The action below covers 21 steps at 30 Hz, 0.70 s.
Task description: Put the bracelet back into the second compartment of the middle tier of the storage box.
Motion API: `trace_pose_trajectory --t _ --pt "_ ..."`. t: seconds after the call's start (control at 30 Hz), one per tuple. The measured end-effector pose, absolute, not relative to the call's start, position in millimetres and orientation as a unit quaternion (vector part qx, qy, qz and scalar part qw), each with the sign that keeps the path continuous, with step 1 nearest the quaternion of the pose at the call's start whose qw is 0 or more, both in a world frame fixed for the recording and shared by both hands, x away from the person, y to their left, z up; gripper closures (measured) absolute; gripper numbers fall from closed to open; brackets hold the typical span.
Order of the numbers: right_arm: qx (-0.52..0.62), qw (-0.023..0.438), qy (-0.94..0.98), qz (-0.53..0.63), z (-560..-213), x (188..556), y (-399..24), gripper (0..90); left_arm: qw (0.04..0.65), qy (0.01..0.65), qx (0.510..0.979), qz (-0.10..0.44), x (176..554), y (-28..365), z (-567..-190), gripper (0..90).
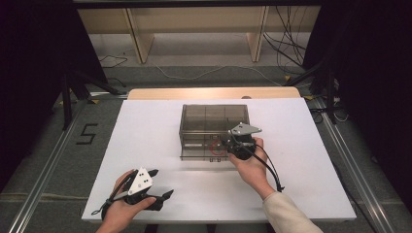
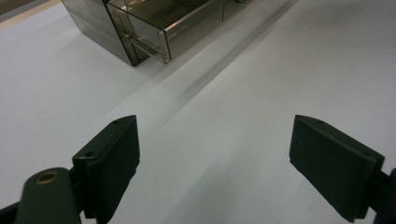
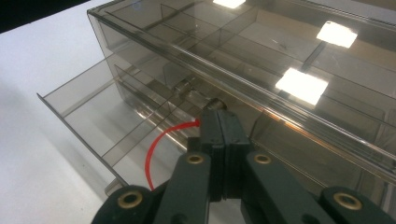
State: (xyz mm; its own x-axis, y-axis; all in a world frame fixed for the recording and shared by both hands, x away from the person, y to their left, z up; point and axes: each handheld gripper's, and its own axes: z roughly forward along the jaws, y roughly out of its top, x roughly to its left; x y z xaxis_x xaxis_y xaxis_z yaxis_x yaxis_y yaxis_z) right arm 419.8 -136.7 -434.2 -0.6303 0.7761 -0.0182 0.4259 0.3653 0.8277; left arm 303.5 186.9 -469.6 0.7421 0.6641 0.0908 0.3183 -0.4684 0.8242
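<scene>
From the high view, the smoky clear drawer box (image 1: 214, 127) sits in the middle of the white table (image 1: 145, 141), and my right tongs (image 1: 224, 145) are right up against its front, at the lower drawer (image 1: 199, 151), which stands pulled out a little toward me. A thin red loop (image 1: 217, 149) shows just at the tongs' tips. My right hand (image 1: 250, 165) is behind the tongs with the cable trailing back over my wrist. My left tongs (image 1: 163, 183) lie well apart from the box, near the table's front edge at the left, resting in my left hand (image 1: 124, 204), with bare table between them and the box. Beyond the table I see a wooden shelf frame (image 1: 194, 29) and loose cables (image 1: 286, 43) on the floor.

In the left gripper view, the box (image 2: 140, 28) is far ahead at the top left, its drawer (image 2: 182, 23) sticking out of the front. Nothing lies between my left tongs (image 2: 215, 149) and it but white table (image 2: 280, 70). The jaws stand wide apart with nothing between them.

In the right gripper view, my right tongs (image 3: 219, 123) are pressed together, jaw against jaw, with the tips at the box's front wall just under its upper edge. The red loop (image 3: 156, 149) curves from the tips down to the left; it appears pinched between them, though I cannot be sure. The open drawer (image 3: 93, 116) runs out to the left and below the tips, its dividers showing through the clear walls. The box top (image 3: 280, 56) stretches away above, catching bright reflections of lights.
</scene>
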Motion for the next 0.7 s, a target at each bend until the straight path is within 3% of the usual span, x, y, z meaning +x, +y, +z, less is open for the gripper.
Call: trace_pose_trajectory --t 0.7 --pt "0.365 0.209 0.811 0.407 -441.9 418.1 -126.2 90.0 0.423 0.294 0.833 0.204 303.4 186.8 -469.6 15.9"
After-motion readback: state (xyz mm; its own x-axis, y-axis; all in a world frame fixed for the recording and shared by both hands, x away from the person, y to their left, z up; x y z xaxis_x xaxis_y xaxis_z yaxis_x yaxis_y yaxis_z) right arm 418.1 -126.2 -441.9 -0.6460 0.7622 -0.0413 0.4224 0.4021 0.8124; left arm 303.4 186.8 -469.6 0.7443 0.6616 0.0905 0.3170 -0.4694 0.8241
